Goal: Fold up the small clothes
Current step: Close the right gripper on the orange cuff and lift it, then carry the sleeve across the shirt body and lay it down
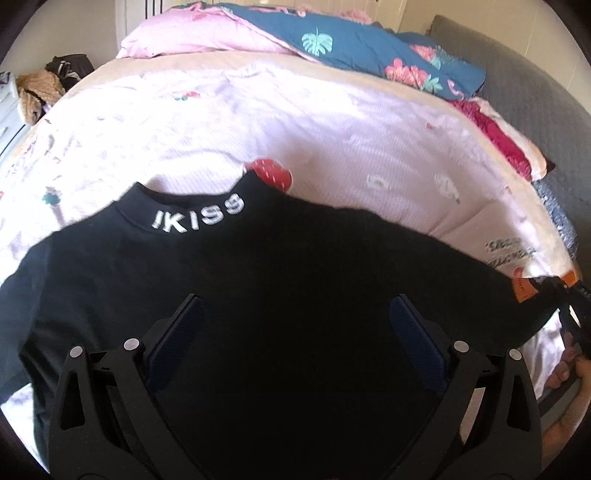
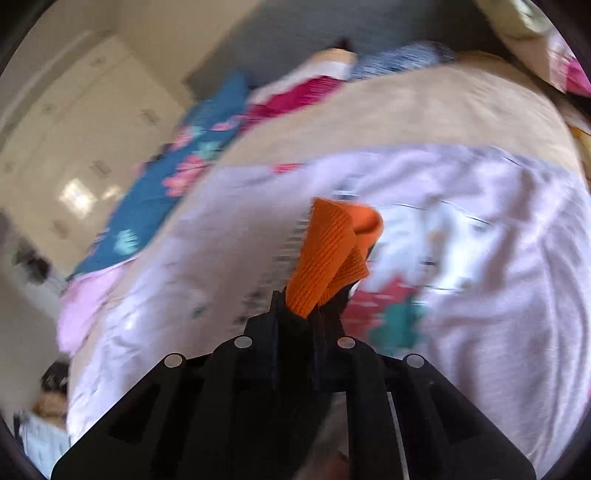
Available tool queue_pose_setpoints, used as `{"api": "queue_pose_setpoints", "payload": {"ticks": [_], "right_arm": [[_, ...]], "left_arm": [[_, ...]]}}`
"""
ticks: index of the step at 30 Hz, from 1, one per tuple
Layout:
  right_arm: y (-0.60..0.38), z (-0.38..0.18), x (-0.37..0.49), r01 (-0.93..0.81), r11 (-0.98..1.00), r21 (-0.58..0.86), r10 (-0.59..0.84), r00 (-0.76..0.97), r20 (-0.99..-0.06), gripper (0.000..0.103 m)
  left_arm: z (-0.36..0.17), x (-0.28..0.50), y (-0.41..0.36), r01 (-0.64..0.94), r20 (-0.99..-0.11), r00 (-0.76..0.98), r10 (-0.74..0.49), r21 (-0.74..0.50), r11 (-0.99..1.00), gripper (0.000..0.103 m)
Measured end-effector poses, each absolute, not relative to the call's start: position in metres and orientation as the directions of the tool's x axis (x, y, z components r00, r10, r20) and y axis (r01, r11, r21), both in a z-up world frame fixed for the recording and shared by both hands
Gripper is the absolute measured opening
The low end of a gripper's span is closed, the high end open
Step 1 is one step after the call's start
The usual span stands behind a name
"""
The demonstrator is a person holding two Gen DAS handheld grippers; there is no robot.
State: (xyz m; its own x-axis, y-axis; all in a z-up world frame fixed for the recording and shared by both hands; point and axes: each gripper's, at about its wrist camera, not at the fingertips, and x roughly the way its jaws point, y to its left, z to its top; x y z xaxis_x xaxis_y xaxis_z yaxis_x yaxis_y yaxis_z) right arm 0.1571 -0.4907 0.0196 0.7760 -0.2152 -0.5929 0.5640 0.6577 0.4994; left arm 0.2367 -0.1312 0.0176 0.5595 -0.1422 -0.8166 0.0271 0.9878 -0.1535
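Observation:
A black top [image 1: 258, 266] with white "IKISS" lettering on its collar lies spread on the pale pink bedspread [image 1: 295, 122]. My left gripper [image 1: 295, 317] is open just above the middle of the top, its jaws wide apart. The top's sleeve runs off to the right and ends in an orange cuff [image 1: 522, 290]. My right gripper [image 2: 299, 306] is shut on that orange ribbed cuff [image 2: 328, 243], which sticks up out of the jaws above the bedspread [image 2: 480, 221]. The right gripper also shows at the right edge of the left wrist view [image 1: 570, 295].
A blue floral duvet [image 1: 369, 48] and pink pillow [image 1: 192, 33] lie at the far end of the bed. Folded red and pink clothes [image 1: 506, 136] sit at the right edge by a grey headboard [image 1: 535, 81]. A drawer unit with clothes [image 1: 33, 88] stands at left.

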Motion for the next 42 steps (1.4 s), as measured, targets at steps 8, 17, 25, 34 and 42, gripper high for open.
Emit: {"api": "queue_pose_setpoints", "payload": {"ticks": [8,17,25,34,42], "right_arm": [[-0.446,0.046,0.173,0.281,0.783,0.555,0.031,0.873,-0.486,0.012],[-0.390,0.069,0.181,0.054,0.860,0.508,0.200,0.879,-0.433,0.012],[-0.331,0.080,0.183,-0.122,0.880,0.458,0.333,0.847,-0.414,0.012],[-0.273,0.074,0.185,-0.241,0.885,0.399,0.420,0.783,-0.459,0.012],[-0.226,0.052,0.188,-0.326,0.880,0.346,0.469,0.710,-0.526,0.013]], "left_arm": [[0.054,0.221,-0.107,0.004,-0.770,0.624,-0.131,-0.165,0.986,0.095],[0.064,0.210,-0.074,-0.040,-0.743,0.636,-0.207,-0.300,0.953,0.095],[0.057,0.205,-0.045,-0.075,-0.727,0.625,-0.282,-0.416,0.906,0.095],[0.046,0.203,-0.021,-0.107,-0.703,0.620,-0.349,-0.517,0.849,0.094],[0.031,0.201,-0.003,-0.135,-0.685,0.611,-0.396,-0.583,0.801,0.094]]}}
